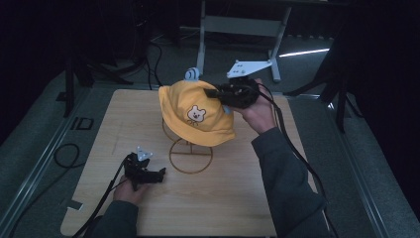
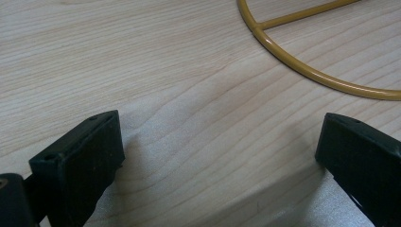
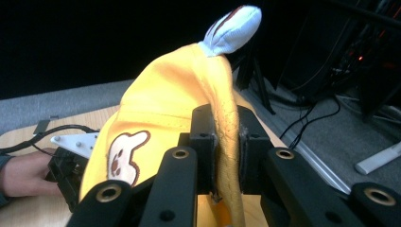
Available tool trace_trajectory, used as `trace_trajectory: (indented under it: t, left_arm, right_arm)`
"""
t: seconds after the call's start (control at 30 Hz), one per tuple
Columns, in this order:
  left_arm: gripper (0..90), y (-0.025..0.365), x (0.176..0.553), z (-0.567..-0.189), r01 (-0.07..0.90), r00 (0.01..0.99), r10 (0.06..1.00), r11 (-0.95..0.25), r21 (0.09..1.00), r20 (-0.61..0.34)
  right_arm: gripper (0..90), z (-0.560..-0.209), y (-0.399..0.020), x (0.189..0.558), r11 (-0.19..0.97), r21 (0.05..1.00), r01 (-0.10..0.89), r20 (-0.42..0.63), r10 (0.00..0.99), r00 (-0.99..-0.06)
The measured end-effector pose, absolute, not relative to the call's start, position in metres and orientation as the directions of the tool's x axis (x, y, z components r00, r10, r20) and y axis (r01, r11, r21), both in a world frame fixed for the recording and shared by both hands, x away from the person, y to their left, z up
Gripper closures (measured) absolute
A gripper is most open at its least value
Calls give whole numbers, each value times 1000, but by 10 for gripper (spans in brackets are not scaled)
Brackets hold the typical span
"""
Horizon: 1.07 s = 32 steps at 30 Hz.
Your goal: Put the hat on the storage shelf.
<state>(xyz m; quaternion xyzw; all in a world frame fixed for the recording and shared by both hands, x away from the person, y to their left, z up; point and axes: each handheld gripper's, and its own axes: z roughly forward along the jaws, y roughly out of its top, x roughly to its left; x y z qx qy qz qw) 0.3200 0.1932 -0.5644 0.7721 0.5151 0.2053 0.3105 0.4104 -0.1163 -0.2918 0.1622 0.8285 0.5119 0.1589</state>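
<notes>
Black jaws of the right gripper [image 3: 226, 151] pinch the yellow hat's [image 1: 195, 111] brim over the wire stand [image 1: 190, 154], probably to lift it; left gripper [image 1: 157, 174] rests open on the table [image 1: 237, 198].

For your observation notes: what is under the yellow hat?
Under the hat, a gold wire stand shows its ring base and stem on the table. The hat covers the stand's top.

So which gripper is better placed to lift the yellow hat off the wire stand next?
The right gripper: its jaws already pinch the yellow hat. The left gripper rests open on the table, beside the stand's ring.
</notes>
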Motion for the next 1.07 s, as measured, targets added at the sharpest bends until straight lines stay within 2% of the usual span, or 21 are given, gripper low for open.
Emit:
trace_trajectory:
  t: [0.47, 0.5, 0.53, 0.57, 0.6, 0.63, 0.67, 0.73, 0.77, 0.8, 0.83, 1.07]
  left_arm:
    - [19, 193, 320, -564, 667, 386, 923, -278, 691, -1]
    - [19, 193, 320, -564, 668, 386, 922, -279, 690, -1]
    - [19, 193, 320, -564, 668, 386, 922, -279, 690, -1]
    - [19, 193, 320, -564, 667, 386, 922, -278, 691, -1]
    - [19, 193, 320, -564, 667, 386, 922, -278, 691, -1]
    - [19, 193, 320, -564, 667, 386, 922, -279, 691, -1]
    - [19, 193, 320, -564, 667, 386, 922, -279, 691, -1]
    - [19, 193, 320, -564, 668, 386, 922, -279, 690, -1]
    - [19, 193, 320, -564, 667, 386, 922, -279, 691, -1]
    - [19, 193, 320, -564, 667, 386, 922, -279, 691, -1]
    - [19, 193, 320, -564, 667, 386, 922, -279, 690, -1]
    - [19, 193, 320, -564, 667, 386, 922, -279, 691, -1]
  right_arm:
    - [772, -318, -63, 412, 547, 831, 100, -144, 384, -912]
    - [728, -320, -60, 410, 557, 826, 90, -151, 371, -916]
    - [728, -320, -60, 410, 557, 826, 90, -151, 371, -916]
    - [649, -318, -61, 408, 565, 819, 102, -156, 390, -907]
    - [649, -318, -61, 408, 565, 819, 102, -156, 390, -907]
    - [529, -316, -64, 407, 553, 824, 120, -151, 419, -895]
    - [529, -316, -64, 407, 553, 824, 120, -151, 419, -895]
    - [389, -314, -67, 406, 551, 823, 142, -150, 450, -880]
    - [282, -312, -72, 405, 538, 828, 160, -152, 489, -859]
    - [282, -312, -72, 405, 538, 828, 160, -152, 489, -859]
    - [194, -310, -77, 404, 506, 842, 189, -128, 528, -840]
    - [152, -303, -95, 400, 448, 870, 205, -98, 566, -818]
